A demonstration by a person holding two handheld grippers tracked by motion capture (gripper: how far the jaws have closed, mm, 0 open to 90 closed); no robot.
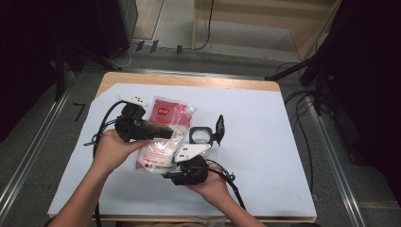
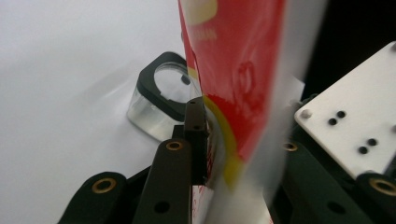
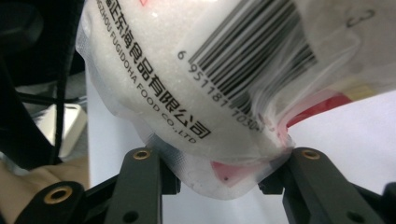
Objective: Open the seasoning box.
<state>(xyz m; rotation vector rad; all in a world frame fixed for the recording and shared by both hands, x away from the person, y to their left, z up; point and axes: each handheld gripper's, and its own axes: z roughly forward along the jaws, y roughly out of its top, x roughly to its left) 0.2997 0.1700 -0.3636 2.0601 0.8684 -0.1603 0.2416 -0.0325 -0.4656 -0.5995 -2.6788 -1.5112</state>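
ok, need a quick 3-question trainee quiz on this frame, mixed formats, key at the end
1. True or false: the bag of white granules is gripped by both the left hand-held gripper and the right hand-held gripper.
2. Multiple choice: the clear square container with the black rim is A) inside the bag, B) on the white sheet beside the bag, C) held in the right hand-held gripper.
3. Fill in: the container's black lid is hinged ____.

Key: 1 true; 2 B; 3 open
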